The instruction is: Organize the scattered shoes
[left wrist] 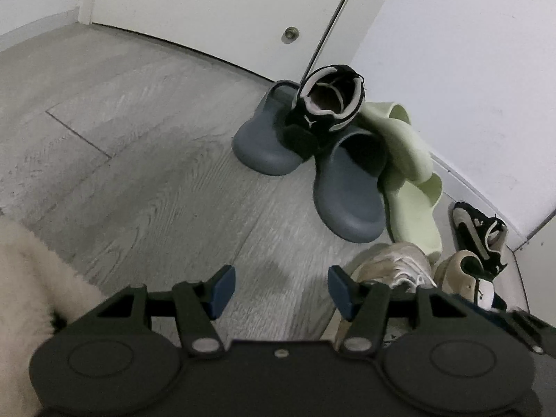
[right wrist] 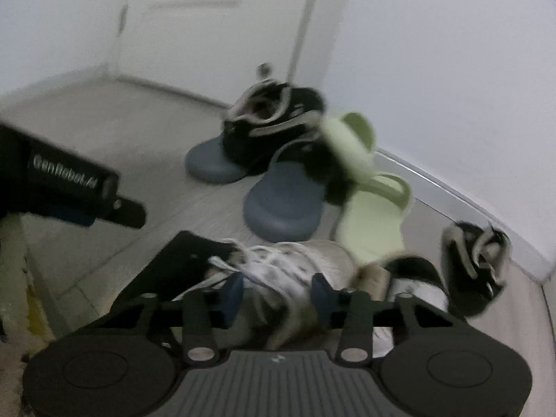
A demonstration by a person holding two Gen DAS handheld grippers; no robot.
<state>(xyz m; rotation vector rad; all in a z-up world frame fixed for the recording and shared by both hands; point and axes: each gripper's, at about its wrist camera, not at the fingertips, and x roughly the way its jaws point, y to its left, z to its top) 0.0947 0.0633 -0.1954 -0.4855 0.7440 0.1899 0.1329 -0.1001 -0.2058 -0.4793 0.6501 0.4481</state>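
Note:
Against the wall lies a heap of shoes: two blue-grey clogs (left wrist: 347, 198) (right wrist: 281, 208), a black sneaker (left wrist: 323, 111) (right wrist: 271, 118) resting on top of them, and pale green slides (left wrist: 410, 180) (right wrist: 375, 215). A white laced sneaker (left wrist: 392, 264) (right wrist: 295, 264) lies nearest. Further right, a beige shoe (left wrist: 462, 271) and a second black sneaker (left wrist: 483, 232) (right wrist: 476, 264) lie by the corner. My left gripper (left wrist: 282, 290) is open over bare floor, left of the white sneaker. My right gripper (right wrist: 277, 295) is open, its blue pads on either side of the white sneaker's laces.
Grey wood-look floor (left wrist: 139, 160) stretches to the left. White doors (left wrist: 215, 3) and a white wall (left wrist: 469, 80) close off the back and right. The left gripper's body (right wrist: 69, 180) shows in the blurred right wrist view. A fuzzy cream sleeve (left wrist: 27, 264) is at the left edge.

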